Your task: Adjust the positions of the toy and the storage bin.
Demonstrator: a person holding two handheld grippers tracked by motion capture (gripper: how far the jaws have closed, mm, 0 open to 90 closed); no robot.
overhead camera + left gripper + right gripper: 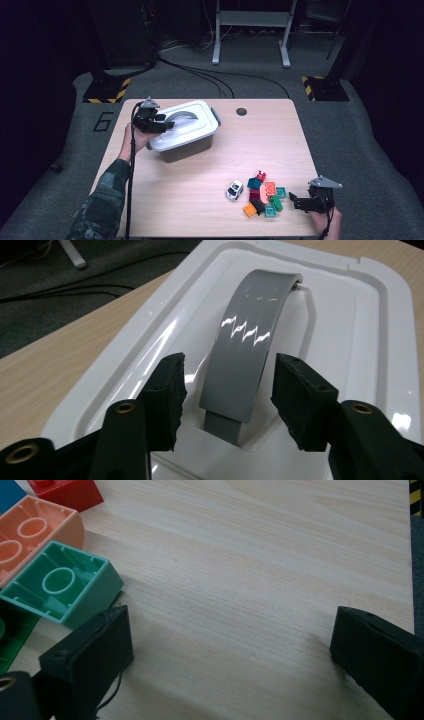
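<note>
Pale wood-grain table (190, 195), glossy white box lid (360, 340), curved grey handle (245, 350) between half-closed, not-yet-touching left gripper (227, 390) jaws

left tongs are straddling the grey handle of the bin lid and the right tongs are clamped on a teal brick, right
Not quite. The right tongs stand open over bare table, with the teal brick beside one jaw, as the right gripper view shows. The left tongs do straddle the grey handle of the bin lid.

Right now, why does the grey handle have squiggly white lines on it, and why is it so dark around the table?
Left gripper view: the squiggles are lamp glare on the glossy handle. High view: light falls on the table, and the room beyond is dim. Right gripper view: sharp, soft shadows.
</note>
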